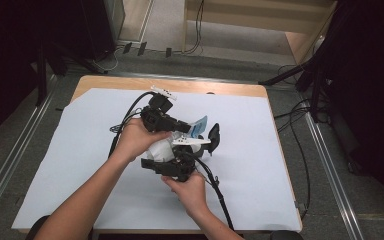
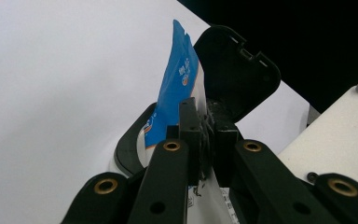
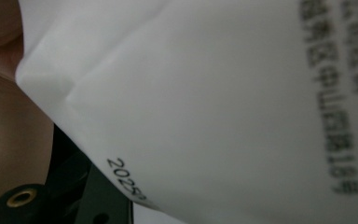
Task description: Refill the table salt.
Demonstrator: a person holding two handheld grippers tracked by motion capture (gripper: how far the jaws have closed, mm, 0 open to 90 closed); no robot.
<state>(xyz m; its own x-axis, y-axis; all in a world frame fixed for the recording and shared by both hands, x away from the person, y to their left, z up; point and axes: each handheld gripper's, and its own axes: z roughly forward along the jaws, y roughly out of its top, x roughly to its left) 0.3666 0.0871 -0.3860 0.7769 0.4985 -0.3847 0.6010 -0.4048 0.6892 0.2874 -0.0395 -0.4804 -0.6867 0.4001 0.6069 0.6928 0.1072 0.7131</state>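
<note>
White sheeting covers my table; my left gripper pinches the blue-and-white packet upright over the open black case, presumably for loading; right gripper's jaws I cannot tell.

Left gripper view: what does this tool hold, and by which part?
The left tool is shut on the blue-and-white packet, gripping its lower white edge beside the open black case.

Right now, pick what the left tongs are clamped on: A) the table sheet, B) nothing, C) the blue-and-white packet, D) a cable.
C: in the left gripper view the left tongs are pinched shut on the blue-and-white packet, beside the black lid.
</note>
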